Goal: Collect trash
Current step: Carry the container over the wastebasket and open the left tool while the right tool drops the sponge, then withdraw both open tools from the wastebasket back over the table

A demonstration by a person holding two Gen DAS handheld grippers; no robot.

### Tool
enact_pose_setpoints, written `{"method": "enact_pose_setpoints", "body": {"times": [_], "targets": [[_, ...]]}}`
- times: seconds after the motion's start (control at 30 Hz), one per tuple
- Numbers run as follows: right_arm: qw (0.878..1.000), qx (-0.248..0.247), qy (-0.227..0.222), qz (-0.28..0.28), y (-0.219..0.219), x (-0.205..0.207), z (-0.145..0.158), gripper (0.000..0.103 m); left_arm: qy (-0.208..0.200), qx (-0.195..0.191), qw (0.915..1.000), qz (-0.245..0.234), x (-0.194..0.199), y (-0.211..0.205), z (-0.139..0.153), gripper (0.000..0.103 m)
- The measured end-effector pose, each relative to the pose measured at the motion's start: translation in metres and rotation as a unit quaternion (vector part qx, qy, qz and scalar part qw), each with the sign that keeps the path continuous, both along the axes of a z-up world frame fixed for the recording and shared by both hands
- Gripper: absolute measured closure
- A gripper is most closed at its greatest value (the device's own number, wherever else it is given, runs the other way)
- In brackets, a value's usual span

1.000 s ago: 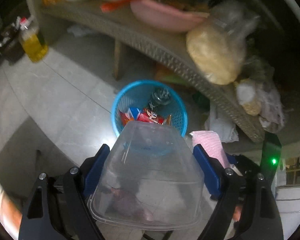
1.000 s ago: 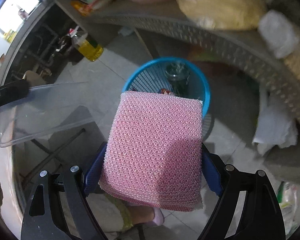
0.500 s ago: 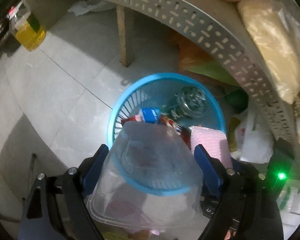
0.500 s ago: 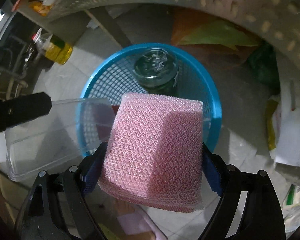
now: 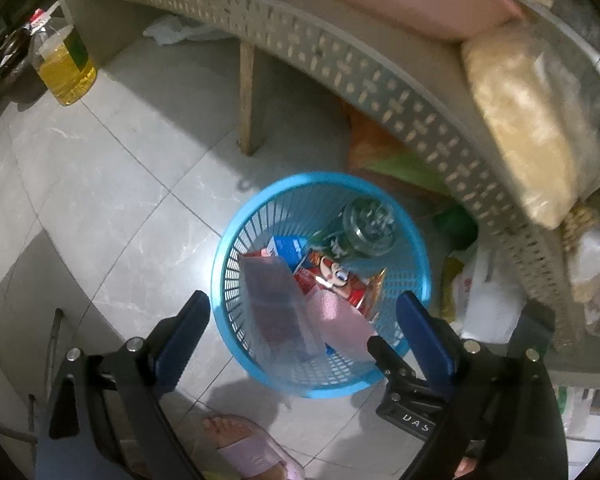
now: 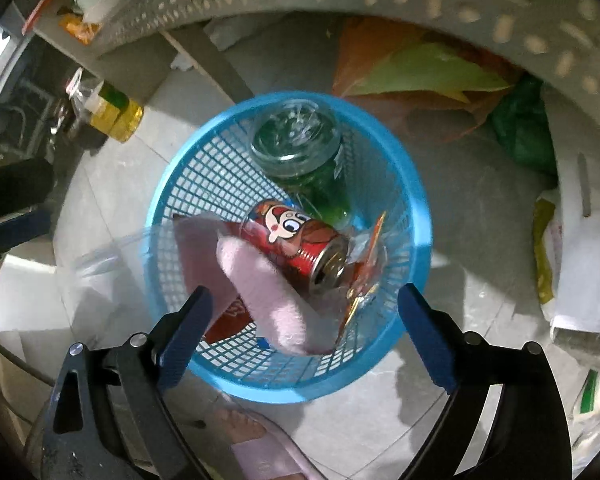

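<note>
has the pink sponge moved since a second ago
Yes. The pink sponge has left the right gripper, whose jaws are opening, and dropped into the blue basket, beside the red can.

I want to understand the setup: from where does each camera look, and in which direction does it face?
Left wrist: sits on the left claw, looks steeply down into the blue basket; its opening jaws and a sandalled foot show.
Right wrist: sits on the right claw, also looks down into the basket; its opening jaws show.
Shared: basket, red can, pink foam.
</note>
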State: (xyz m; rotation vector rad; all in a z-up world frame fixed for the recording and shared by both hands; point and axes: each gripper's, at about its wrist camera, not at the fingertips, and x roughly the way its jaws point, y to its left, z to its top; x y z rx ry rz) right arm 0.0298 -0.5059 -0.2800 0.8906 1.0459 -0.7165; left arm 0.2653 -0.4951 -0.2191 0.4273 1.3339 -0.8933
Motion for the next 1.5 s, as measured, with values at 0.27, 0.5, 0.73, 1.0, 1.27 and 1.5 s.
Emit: {"method": "enact_pose_setpoints", "body": {"times": [0.27, 0.5, 0.73, 1.0, 1.27, 1.5], "targets": [[0.998, -0.039, -0.039, 0.004, 0.020, -0.022, 0.052, 0.014, -0.027, -0.091, 0.9954, -0.003, -0.008, 0.042, 0.094, 0.011], [0.989, -0.104, -0.087, 0.059, 0.081, -0.037, 0.132, 0.014, -0.083, -0.176, 0.9807, -0.018, -0.052, 0.143, 0.196, 0.011], [0.959, -0.202, -0.128, 0.153, 0.167, -0.038, 0.226, 0.008, -0.163, -0.225, 0.9560, 0.094, -0.110, 0.296, 0.254, 0.006], [0.914, -0.299, -0.137, 0.239, 0.257, -0.031, 0.279, 0.008, -0.253, -0.199, 0.8897, 0.324, -0.168, 0.426, 0.259, 0.006], [0.871, -0.377, -0.172, 0.265, 0.306, -0.048, 0.307, 0.008, -0.308, -0.143, 0.8572, 0.387, -0.216, 0.463, 0.251, 0.006], [0.880, -0.354, -0.167, 0.268, 0.323, -0.051, 0.310, 0.008, -0.344, -0.119, 0.8367, 0.410, -0.231, 0.473, 0.246, 0.006]]}}
